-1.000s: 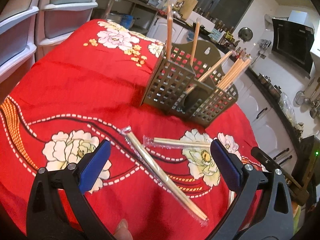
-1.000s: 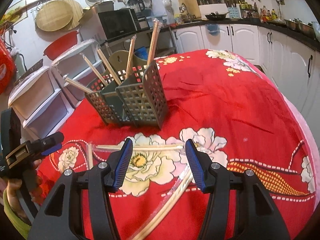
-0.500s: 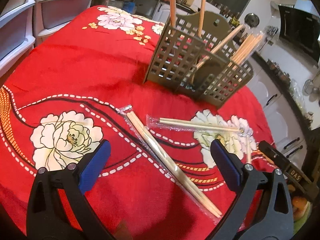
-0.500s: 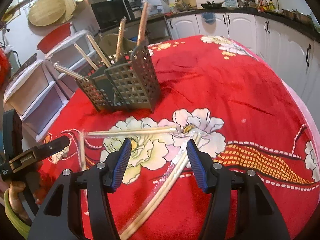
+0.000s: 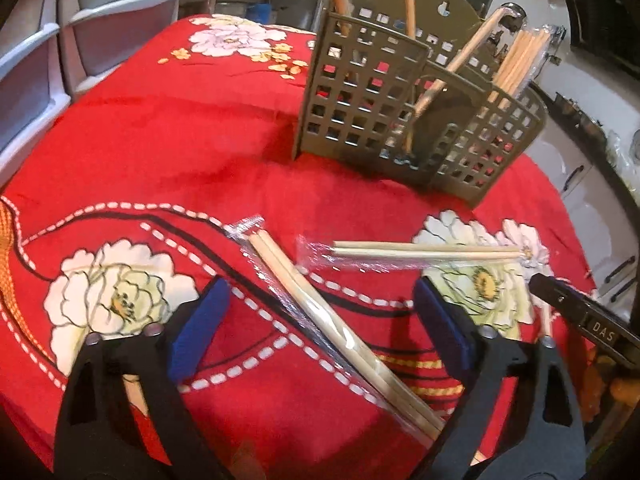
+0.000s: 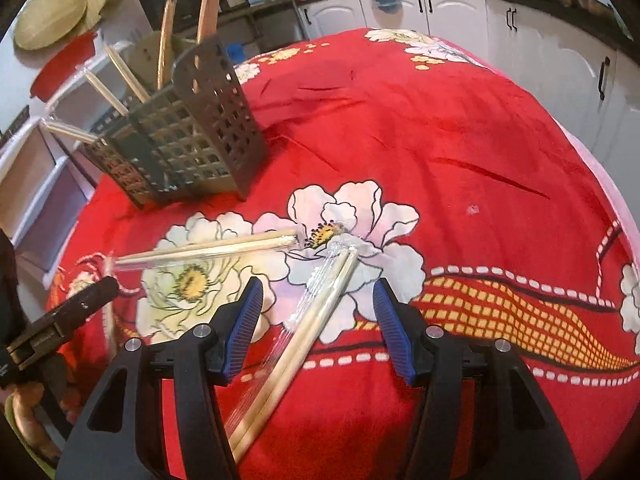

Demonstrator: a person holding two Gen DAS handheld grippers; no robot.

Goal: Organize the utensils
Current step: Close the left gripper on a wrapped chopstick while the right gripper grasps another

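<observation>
Two plastic-wrapped pairs of wooden chopsticks lie on the red flowered tablecloth. One pair (image 5: 340,328) runs diagonally between the jaws of my open left gripper (image 5: 320,328); the other pair (image 5: 424,252) lies crosswise just beyond. In the right wrist view my open right gripper (image 6: 318,320) straddles a wrapped pair (image 6: 304,328), with the second pair (image 6: 208,252) to its left. The olive perforated utensil holder (image 5: 400,108) stands behind, holding several chopsticks; it also shows in the right wrist view (image 6: 180,140).
White plastic drawers (image 5: 36,52) stand past the table's left edge. White kitchen cabinets (image 6: 540,40) run behind the table. The other gripper's black tip shows at the side of each view (image 5: 580,316) (image 6: 68,312).
Both grippers have come lower and closer to the wrapped chopsticks. Each now has a pair between its open jaws. The holder and the chopsticks have not moved.
</observation>
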